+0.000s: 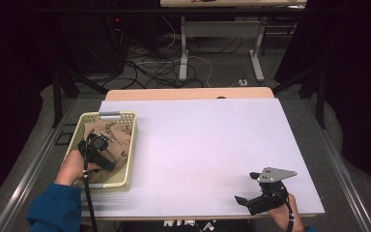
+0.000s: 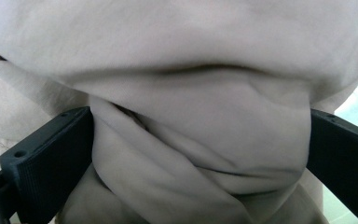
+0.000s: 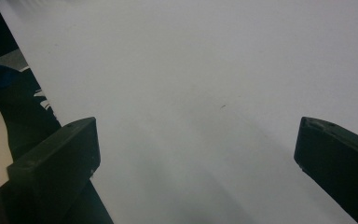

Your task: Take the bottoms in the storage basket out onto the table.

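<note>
Right gripper (image 1: 244, 199): nearest, jaws wide apart, idle over white table (image 1: 212, 145).
Left gripper (image 1: 92, 147): jaws straddle a fold, not clearly clamped.
Crumpled beige cloth garment (image 2: 191, 154): inside pale yellow plastic basket (image 1: 131, 145).
Tip: close deep on fold, lift straight clear of rim.

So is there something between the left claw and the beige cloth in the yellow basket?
Nothing visible. In the left gripper view a fold of the beige crumpled cloth sits directly between the jaws of the left claw, inside the pale yellow plastic basket.
</note>
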The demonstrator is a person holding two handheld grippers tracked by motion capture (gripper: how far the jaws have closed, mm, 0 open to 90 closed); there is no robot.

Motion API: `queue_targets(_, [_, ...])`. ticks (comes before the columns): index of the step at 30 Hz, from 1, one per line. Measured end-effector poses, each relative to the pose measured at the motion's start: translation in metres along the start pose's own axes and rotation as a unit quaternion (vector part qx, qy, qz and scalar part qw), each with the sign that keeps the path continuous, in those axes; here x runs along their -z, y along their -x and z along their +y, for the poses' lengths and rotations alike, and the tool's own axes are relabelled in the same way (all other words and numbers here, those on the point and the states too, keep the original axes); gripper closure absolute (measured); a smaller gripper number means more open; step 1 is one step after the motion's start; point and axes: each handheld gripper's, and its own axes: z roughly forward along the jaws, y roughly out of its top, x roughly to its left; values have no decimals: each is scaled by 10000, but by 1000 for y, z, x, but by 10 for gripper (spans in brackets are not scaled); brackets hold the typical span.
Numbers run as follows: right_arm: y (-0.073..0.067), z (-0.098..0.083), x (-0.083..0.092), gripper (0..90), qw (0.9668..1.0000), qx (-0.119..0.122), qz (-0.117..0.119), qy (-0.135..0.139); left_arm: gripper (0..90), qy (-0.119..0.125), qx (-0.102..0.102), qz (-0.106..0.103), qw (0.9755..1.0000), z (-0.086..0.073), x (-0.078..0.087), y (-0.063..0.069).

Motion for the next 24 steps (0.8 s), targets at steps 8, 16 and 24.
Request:
queue_targets(8, [0,0,0,0,10000,-4,39,-1,72,-2,74,31,10000,0,-3,-1])
queue_targets(16, [0,0,0,0,10000,-17,5,5,229,206,30,26,9998,-4,0,-3])
queue_targets(24, [0,0,0,0,10000,-1,29,-3,317,350,38,-9,9994,-6,2,-5])
